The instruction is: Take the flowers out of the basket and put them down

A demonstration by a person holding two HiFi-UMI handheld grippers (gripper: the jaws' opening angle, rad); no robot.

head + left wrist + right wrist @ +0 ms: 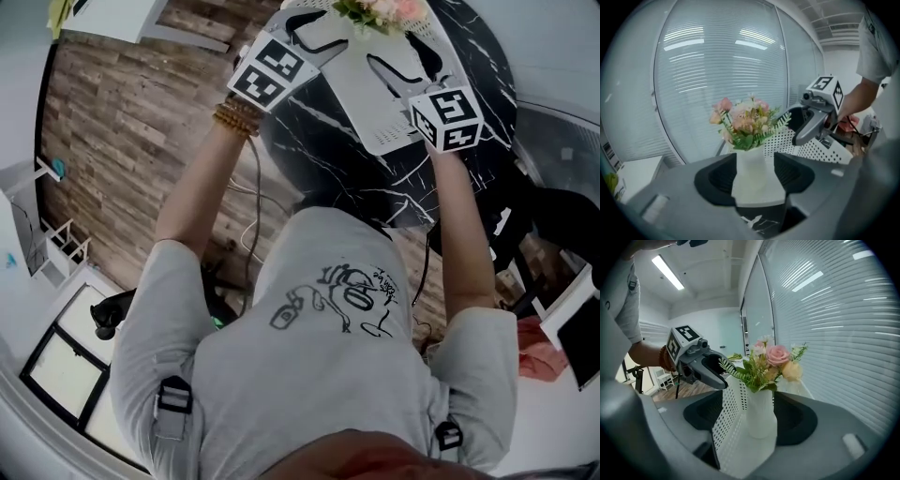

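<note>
Past the person's grey T-shirt (328, 347), the left gripper (314, 37) and right gripper (398, 80) reach over a white perforated basket (375, 122) on the black marble table (309, 159), with pink-and-cream flowers (380, 11) at the basket's far end. In the left gripper view the jaws stand wide and empty, framing the white ribbed vase (754, 173) without touching it. The right gripper view shows the same there; the bunch looks light, top-heavy and crushable, so the stiff vase waist seems the best place to hold it.

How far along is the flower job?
Done: nothing; the flowers in their white vase stand inside the basket. In hand: the left gripper and right gripper, both open, frame the vase from opposite sides without gripping it. Left: grip, lift out, set down on the black table.
</note>
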